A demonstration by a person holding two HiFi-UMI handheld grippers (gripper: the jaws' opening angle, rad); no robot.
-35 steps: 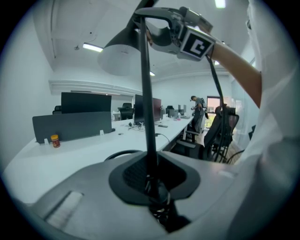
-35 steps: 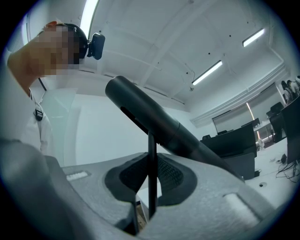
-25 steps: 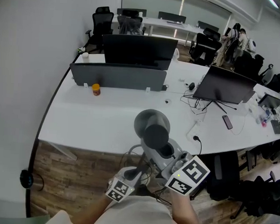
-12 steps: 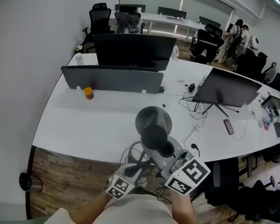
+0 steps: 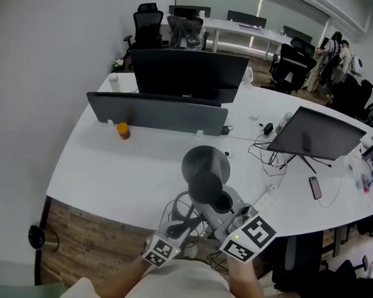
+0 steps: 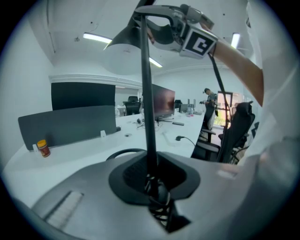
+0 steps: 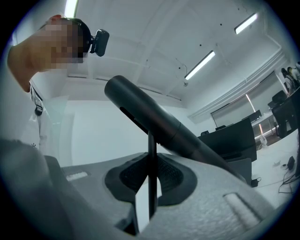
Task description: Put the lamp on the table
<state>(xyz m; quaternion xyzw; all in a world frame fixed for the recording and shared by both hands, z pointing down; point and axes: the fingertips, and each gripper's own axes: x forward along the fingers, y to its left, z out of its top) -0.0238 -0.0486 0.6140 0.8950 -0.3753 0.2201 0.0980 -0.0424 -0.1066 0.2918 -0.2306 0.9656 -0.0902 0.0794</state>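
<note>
A grey desk lamp (image 5: 204, 168) hangs in the air over the near edge of the white table (image 5: 123, 167), held by both grippers. My left gripper (image 5: 183, 227) is shut on the lamp's thin black pole (image 6: 147, 108) low down. My right gripper (image 5: 226, 208) is shut higher up on a thin rod (image 7: 152, 154) below the thick dark tube (image 7: 159, 124). In the left gripper view the shade (image 6: 126, 42) shows at the top, with the right gripper (image 6: 164, 28) beside it. The lamp's base is hidden.
On the table stand a grey divider panel (image 5: 157, 112), a black monitor (image 5: 190, 74), a second monitor (image 5: 318, 133), an orange jar (image 5: 123, 131), a phone (image 5: 314, 187), a power strip (image 5: 268, 196) and cables. Office chairs and people are far back right. Wood floor lies below the table edge.
Both grippers and the lamp have moved forward, further over the table's near edge. The grips on the lamp look the same.
</note>
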